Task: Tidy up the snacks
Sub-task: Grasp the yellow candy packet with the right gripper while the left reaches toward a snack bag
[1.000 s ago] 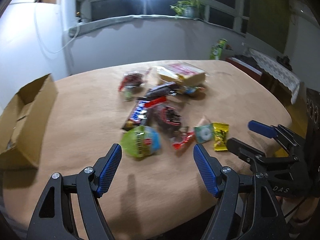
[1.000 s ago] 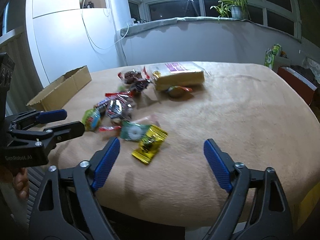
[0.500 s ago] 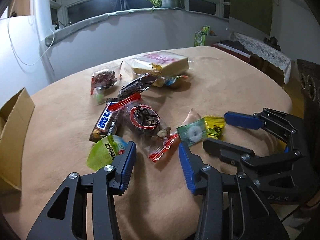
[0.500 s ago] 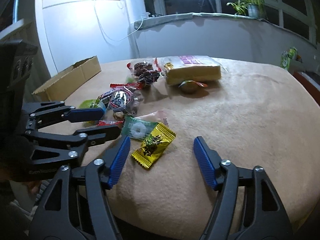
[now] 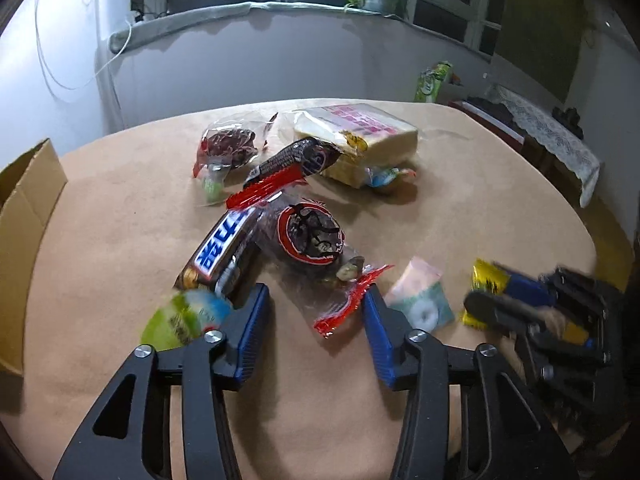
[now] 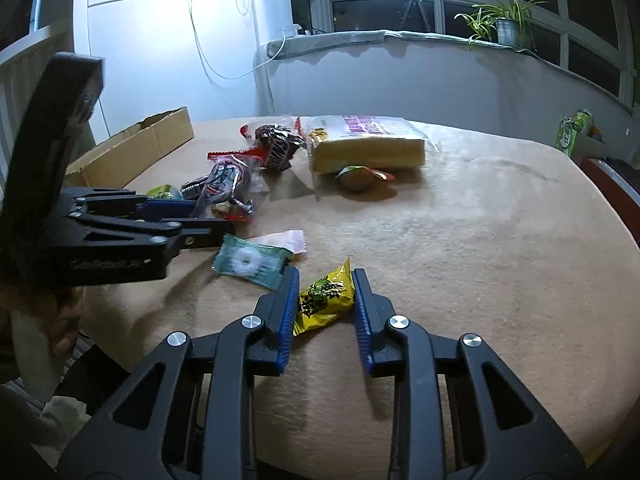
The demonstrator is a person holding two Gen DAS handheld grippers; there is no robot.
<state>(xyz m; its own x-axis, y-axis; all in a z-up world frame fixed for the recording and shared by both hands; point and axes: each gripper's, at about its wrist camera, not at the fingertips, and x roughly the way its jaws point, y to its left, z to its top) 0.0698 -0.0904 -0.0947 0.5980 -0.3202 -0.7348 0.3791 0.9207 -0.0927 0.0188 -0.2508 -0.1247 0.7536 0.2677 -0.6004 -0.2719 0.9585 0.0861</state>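
Observation:
Several wrapped snacks lie on the tan tablecloth [image 5: 120,220]. My left gripper [image 5: 316,308] is open, its blue pads on either side of the red-edged clear packet [image 5: 316,248]; a green round snack [image 5: 184,316] sits by its left pad, a Snickers bar [image 5: 220,248] beyond. My right gripper [image 6: 325,292] has closed around the yellow candy [image 6: 325,300], pads touching its sides. A green mint packet [image 6: 250,260] lies just left of it. A big bread pack [image 6: 366,142] lies at the back.
An open cardboard box [image 6: 132,152] stands at the table's left edge, also in the left wrist view [image 5: 24,232]. A round wrapped sweet [image 6: 358,178] lies in front of the bread. The table's right half [image 6: 500,220] is bare cloth.
Both grippers moved forward into the snacks. The right jaws narrowed onto the yellow candy. The left jaws narrowed and now straddle the red-edged packet.

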